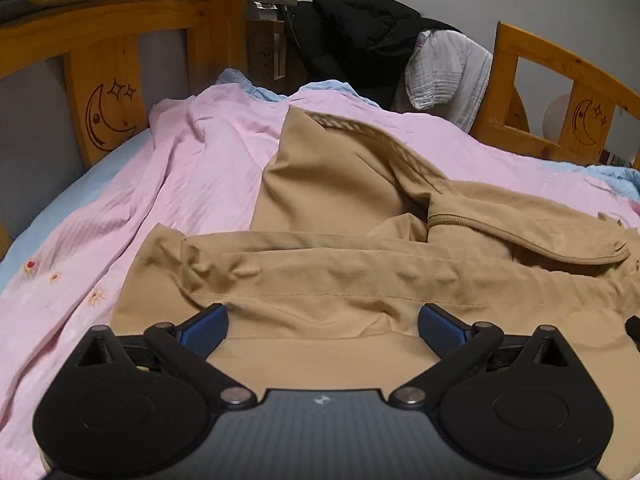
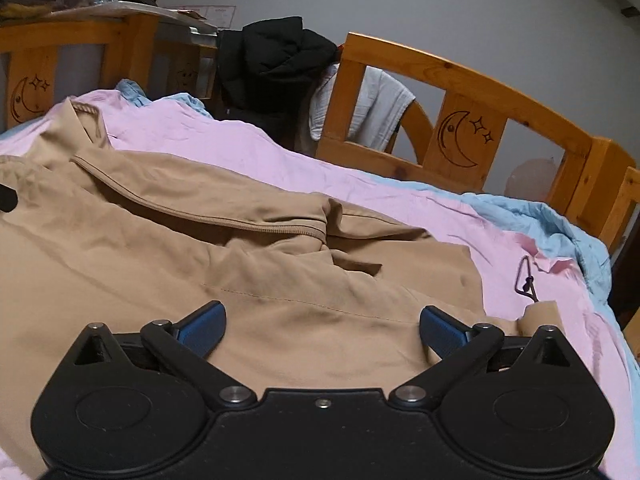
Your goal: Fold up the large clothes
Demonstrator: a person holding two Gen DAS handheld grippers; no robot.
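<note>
Tan lightweight fabric jacket [image 1: 332,280] lying spread across pink wrinkled bedsheet [image 1: 200,168], partly gathered, ribbed zip edge [image 2: 224,222] curling across upper layer. Wooden bed rail with moon-and-star carving [image 2: 460,140] bordering far side; black garment [image 1: 360,28] draping over it. Left gripper [image 1: 323,326] hovering low over near hem, jaws spread wide, nothing between blue pads [image 1: 208,330]. Right gripper [image 2: 322,326] likewise gaping, empty, over right-hand part. Judging step: reaching for hem. Pinching single layer at seam line, both sides level, avoiding bedsheet underneath.
</note>
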